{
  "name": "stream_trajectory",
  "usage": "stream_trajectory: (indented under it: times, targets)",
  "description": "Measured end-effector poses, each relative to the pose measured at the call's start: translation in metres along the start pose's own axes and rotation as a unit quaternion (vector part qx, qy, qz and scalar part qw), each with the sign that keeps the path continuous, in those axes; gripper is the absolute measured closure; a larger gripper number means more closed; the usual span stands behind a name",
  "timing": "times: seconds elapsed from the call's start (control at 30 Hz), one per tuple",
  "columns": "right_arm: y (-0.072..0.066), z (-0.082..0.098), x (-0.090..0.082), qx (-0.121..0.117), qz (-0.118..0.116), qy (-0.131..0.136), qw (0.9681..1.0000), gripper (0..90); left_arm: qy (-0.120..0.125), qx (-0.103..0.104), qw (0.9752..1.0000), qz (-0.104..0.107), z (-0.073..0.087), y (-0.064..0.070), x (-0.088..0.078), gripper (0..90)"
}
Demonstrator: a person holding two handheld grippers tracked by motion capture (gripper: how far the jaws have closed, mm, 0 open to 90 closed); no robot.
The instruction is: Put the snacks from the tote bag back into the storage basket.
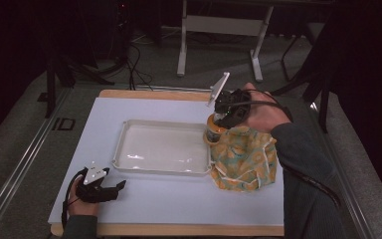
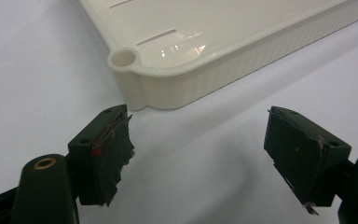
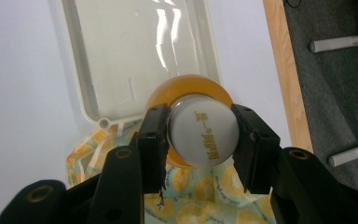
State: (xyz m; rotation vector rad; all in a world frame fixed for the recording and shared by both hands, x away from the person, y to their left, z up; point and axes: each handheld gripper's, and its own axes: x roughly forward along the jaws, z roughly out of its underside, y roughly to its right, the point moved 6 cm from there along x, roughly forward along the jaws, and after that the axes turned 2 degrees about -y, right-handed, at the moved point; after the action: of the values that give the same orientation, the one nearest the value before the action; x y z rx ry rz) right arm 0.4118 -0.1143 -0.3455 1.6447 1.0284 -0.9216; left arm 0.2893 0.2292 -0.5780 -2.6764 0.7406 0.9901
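Note:
A white plastic tray (image 1: 129, 130) lies empty in the middle of the pale table. At its right end a yellow patterned cloth bag (image 1: 243, 157) stands, and an orange bottle (image 1: 214, 130) with a white cap (image 3: 204, 136) sticks out of its top. My right gripper (image 1: 227, 112) is shut on that bottle just under the cap (image 3: 200, 137), with the bag (image 3: 191, 200) below it. My left gripper (image 1: 115, 188) rests open on the table near the front left, its jaws wide apart (image 2: 198, 154) just short of the tray's corner (image 2: 123, 58).
The table's wooden edge (image 1: 149, 92) runs along the back and front. Beyond it are grey floor, cables and a white desk frame (image 1: 219, 30). Bare table surface (image 1: 179, 199) stretches in front of the tray.

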Motion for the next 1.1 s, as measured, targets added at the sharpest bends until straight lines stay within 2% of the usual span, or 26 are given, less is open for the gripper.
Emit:
stream_trajectory:
  times: [1.1]
  targets:
    - [-0.022,-0.021,0.022,-0.017,-0.035,-0.001,0.9992,59.0,-0.001,-0.001,1.0000,0.002,0.000,0.000,0.000,23.0]
